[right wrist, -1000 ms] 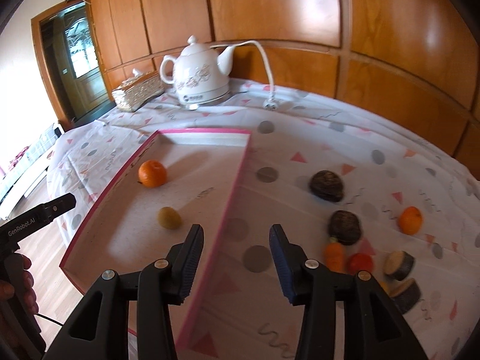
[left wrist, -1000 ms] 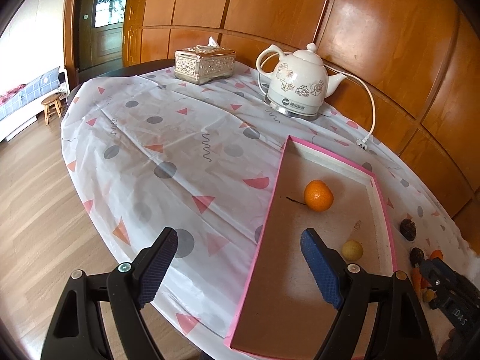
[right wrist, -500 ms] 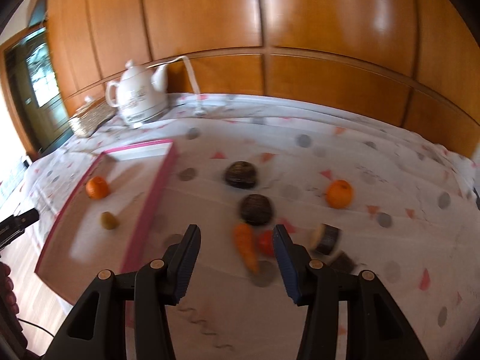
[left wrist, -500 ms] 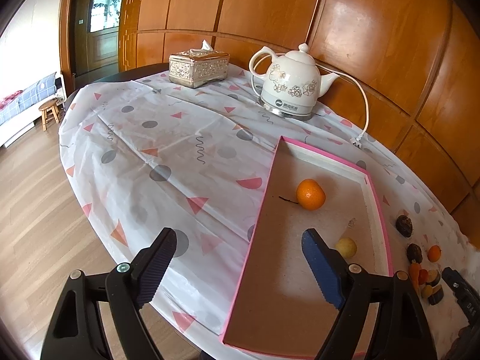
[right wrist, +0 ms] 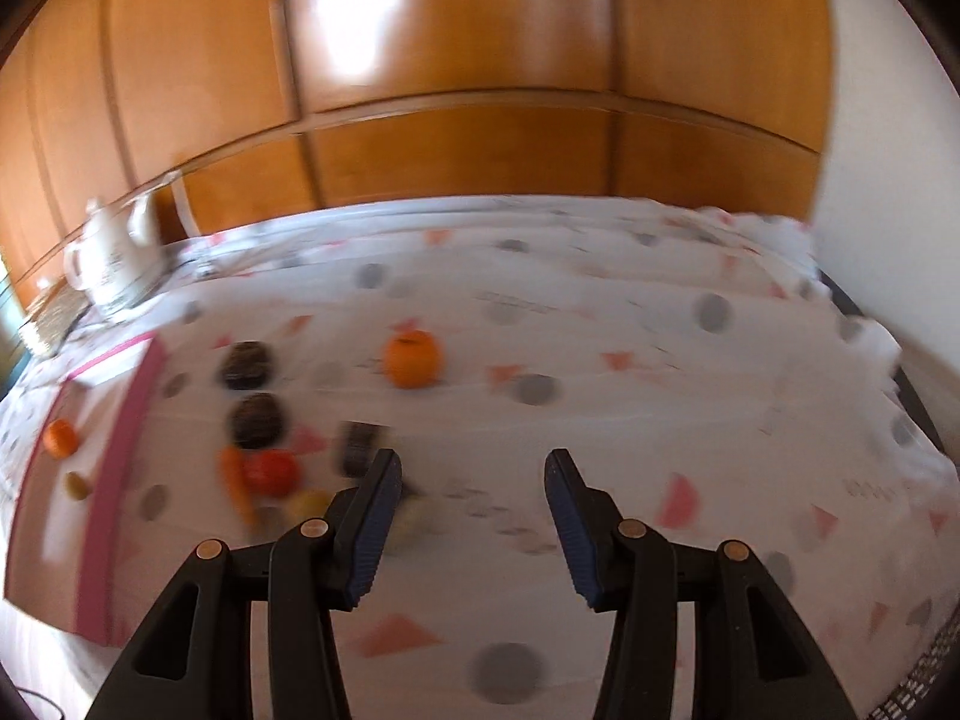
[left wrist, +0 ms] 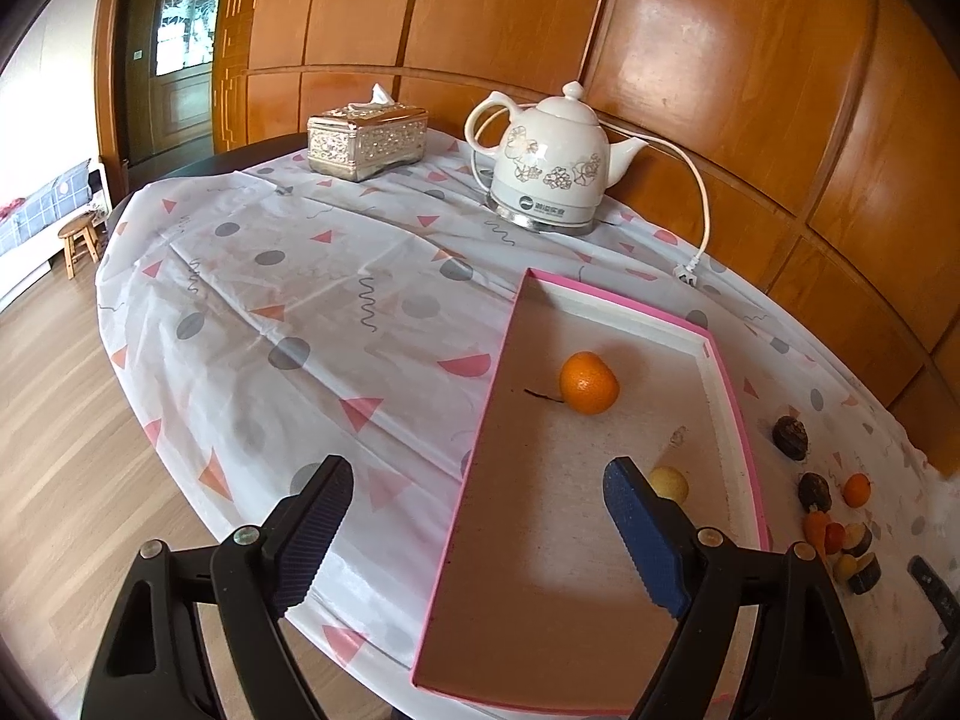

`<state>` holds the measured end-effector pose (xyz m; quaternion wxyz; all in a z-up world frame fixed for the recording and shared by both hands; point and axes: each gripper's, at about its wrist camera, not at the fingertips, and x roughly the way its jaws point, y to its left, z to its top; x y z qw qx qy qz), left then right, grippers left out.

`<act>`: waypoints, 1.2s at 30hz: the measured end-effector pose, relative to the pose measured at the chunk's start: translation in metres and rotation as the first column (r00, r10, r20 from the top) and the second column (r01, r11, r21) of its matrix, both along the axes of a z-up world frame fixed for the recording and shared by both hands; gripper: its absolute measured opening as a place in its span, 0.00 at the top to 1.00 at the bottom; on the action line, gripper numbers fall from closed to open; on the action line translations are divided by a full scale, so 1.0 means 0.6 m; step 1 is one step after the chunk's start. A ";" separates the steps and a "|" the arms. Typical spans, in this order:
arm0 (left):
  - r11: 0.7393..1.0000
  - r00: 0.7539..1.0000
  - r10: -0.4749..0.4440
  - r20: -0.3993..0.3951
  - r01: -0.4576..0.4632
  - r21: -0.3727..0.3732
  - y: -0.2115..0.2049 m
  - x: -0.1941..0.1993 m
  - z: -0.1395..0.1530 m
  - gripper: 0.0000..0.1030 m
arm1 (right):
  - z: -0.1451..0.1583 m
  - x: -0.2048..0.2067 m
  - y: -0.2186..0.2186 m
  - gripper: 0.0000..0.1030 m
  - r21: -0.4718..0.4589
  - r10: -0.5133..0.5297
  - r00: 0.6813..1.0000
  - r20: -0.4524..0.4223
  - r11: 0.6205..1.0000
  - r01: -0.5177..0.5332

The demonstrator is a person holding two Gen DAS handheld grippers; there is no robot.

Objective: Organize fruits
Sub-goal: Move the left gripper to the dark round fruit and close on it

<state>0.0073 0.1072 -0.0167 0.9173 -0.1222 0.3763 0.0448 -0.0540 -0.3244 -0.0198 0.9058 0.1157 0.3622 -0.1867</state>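
A pink-rimmed tray point(left wrist: 735, 414) holds an orange point(left wrist: 588, 383) and a small yellow fruit point(left wrist: 671, 483). My left gripper point(left wrist: 474, 531) is open and empty over the tray's near end. In the blurred right wrist view my right gripper point(right wrist: 471, 519) is open and empty above the cloth. An orange point(right wrist: 413, 357), two dark round fruits point(right wrist: 247, 364), a carrot point(right wrist: 235, 483), a red fruit point(right wrist: 271, 471) and dark cut pieces point(right wrist: 358, 447) lie to its left and ahead. The tray point(right wrist: 117, 468) is at far left.
A white electric kettle point(left wrist: 549, 171) with its cord point(left wrist: 699, 210) and a silver tissue box point(left wrist: 367, 141) stand at the table's far side. The patterned cloth point(left wrist: 300, 300) covers the table; wood panelling runs behind it. The table edge drops to wooden floor at left.
My right gripper has swung to the right, away from the tray, so the loose fruits now sit to its left. My left gripper has drawn back a little.
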 end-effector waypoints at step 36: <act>0.796 0.794 -0.600 -0.100 0.605 0.029 -0.385 0.160 0.014 0.33 | -0.107 -0.081 -0.157 0.42 0.002 -0.367 0.928 -0.059 0.930 0.368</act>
